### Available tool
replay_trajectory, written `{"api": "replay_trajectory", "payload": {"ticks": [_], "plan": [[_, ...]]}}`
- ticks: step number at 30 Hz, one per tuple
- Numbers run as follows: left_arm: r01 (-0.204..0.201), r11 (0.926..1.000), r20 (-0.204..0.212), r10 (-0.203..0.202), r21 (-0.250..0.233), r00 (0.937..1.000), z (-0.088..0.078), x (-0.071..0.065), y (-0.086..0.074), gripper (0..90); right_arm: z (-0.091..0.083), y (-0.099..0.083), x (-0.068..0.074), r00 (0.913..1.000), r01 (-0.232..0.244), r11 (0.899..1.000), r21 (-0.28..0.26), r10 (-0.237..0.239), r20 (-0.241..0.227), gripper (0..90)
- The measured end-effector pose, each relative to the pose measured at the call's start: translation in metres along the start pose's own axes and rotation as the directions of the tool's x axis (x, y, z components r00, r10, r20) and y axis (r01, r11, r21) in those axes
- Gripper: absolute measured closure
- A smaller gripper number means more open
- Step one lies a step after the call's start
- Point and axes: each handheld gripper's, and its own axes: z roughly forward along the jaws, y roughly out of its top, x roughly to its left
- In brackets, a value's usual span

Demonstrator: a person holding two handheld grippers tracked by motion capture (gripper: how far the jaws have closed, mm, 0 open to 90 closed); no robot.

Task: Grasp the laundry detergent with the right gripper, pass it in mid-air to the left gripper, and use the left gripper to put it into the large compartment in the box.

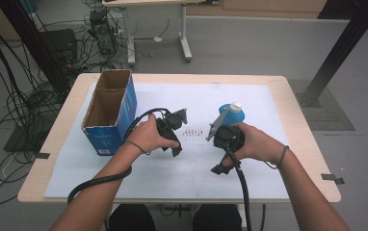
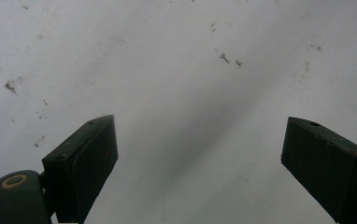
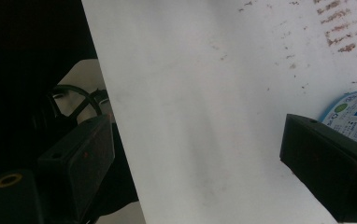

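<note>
We judge the bottle [image 1: 232, 115] to be light, stiff plastic, smooth enough to slip, and likely to tip or roll if nudged. We would take it across the round body, below the cap [image 1: 236, 106], with the jaws square to its sides, since the neck looks too narrow and the cap could turn.

It is a squat blue bottle with a white cap and a printed label [image 3: 354, 109] showing green and blue marks. It stands on the white mat [image 1: 249, 168], right of middle, just beyond the right gripper [image 1: 216, 129], well apart from the open cardboard box [image 1: 109, 111] at the left.

The right gripper's jaws are spread with only mat between them; the bottle's edge shows just past one jaw. The left gripper [image 1: 182, 117] is also spread wide over bare mat and grips nothing.
</note>
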Motion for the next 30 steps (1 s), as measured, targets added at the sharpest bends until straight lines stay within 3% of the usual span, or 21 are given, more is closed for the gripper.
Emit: {"api": "replay_trajectory", "payload": {"ticks": [16, 30], "plan": [[0.006, 1.0, 0.001, -0.006, -0.007, 1.0, -0.006, -0.001, -0.001, 10.8, -0.005, -0.007, -0.004, 0.9999, 0.014, 1.0, -0.018, -0.014, -0.007, 9.7], [0.024, 0.9996, 0.006, -0.024, -0.01, 0.9997, -0.005, 0.005, -0.002, 10.7, -0.01, -0.024, -0.009, 0.9999, -0.014, 1.0, -0.015, 0.014, 0.002, 9.4]]}}
